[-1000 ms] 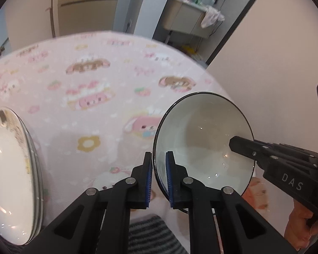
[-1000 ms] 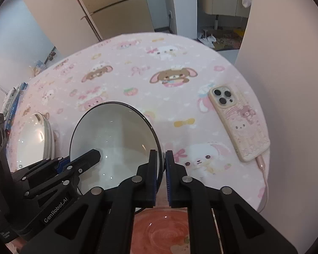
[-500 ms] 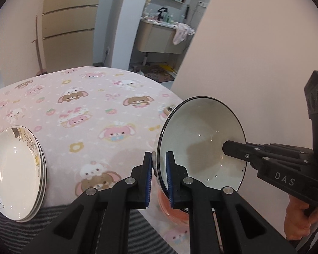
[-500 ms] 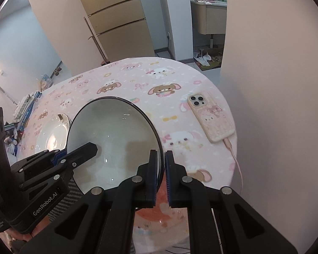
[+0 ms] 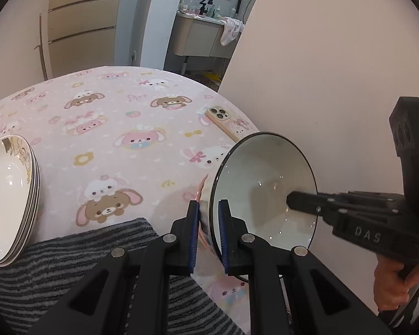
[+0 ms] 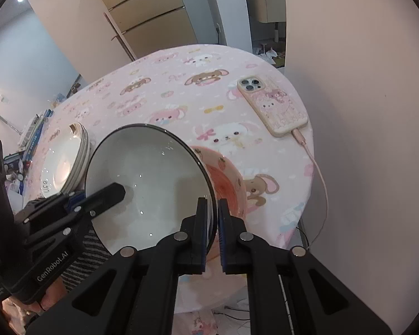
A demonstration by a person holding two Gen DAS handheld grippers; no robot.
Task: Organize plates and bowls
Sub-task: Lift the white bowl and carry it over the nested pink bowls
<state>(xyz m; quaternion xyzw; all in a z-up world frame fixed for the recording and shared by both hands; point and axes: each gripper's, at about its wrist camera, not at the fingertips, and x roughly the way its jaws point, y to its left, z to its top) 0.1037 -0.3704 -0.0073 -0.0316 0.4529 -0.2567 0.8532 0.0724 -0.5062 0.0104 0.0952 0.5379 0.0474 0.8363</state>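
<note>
A white bowl with a dark rim (image 5: 261, 192) (image 6: 150, 184) is held in the air over the near edge of the round table, tilted. My left gripper (image 5: 209, 234) is shut on its left rim. My right gripper (image 6: 211, 233) is shut on its right rim. A pink strawberry-patterned bowl (image 6: 227, 181) sits on the table just behind and below it; in the left wrist view only its pink edge (image 5: 201, 187) shows. A stack of white plates (image 5: 8, 195) (image 6: 64, 162) rests at the table's left side.
A phone in a pink case (image 6: 271, 106) (image 5: 231, 122) lies at the table's right edge, its cable (image 6: 318, 167) hanging off. A grey striped cloth (image 5: 83, 254) covers the near edge. A pink wall (image 5: 335, 83) stands close on the right.
Both grippers have lifted the white bowl up and back toward the near edge. The table now looks farther away, and the pink bowl beneath has come into sight.
</note>
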